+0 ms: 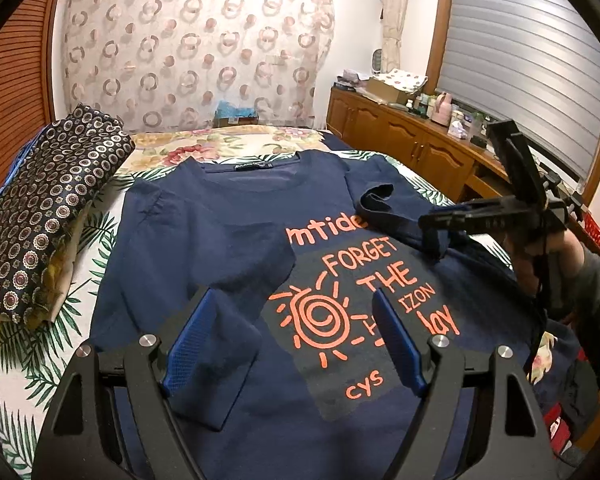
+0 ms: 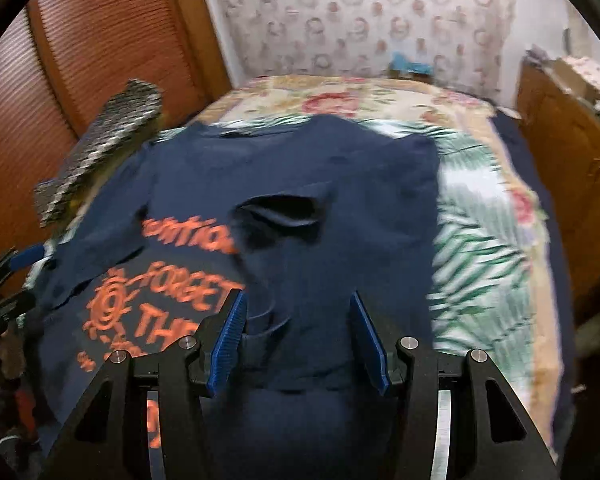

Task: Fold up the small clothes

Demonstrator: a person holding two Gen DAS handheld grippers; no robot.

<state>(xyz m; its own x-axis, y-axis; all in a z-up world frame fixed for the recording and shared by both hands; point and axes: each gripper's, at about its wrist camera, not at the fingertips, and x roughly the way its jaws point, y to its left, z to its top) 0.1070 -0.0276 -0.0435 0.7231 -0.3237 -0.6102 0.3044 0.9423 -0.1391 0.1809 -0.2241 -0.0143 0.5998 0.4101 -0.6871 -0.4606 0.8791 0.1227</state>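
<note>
A navy T-shirt (image 1: 220, 240) (image 2: 340, 180) with an orange sun print lies face up on the bed. Its left sleeve (image 1: 220, 264) is folded in over the chest. My left gripper (image 1: 296, 328) hovers low over the shirt's lower front, open, with nothing between its blue pads. My right gripper (image 2: 298, 328) (image 1: 424, 222) reaches in from the right side of the shirt, with its jaws apart. The right sleeve (image 1: 380, 200) (image 2: 284, 212) lies rumpled and partly raised just ahead of its tips. Its pads press on no cloth. The right wrist view is blurred.
A folded dark cloth with a ring pattern (image 1: 48, 208) (image 2: 100, 140) lies to the shirt's left. The leaf-print bed cover (image 1: 28, 360) reaches beyond the shirt. Wooden cabinets (image 1: 412, 144) with clutter on top stand to the right. A person's hand (image 1: 572, 256) holds the right gripper.
</note>
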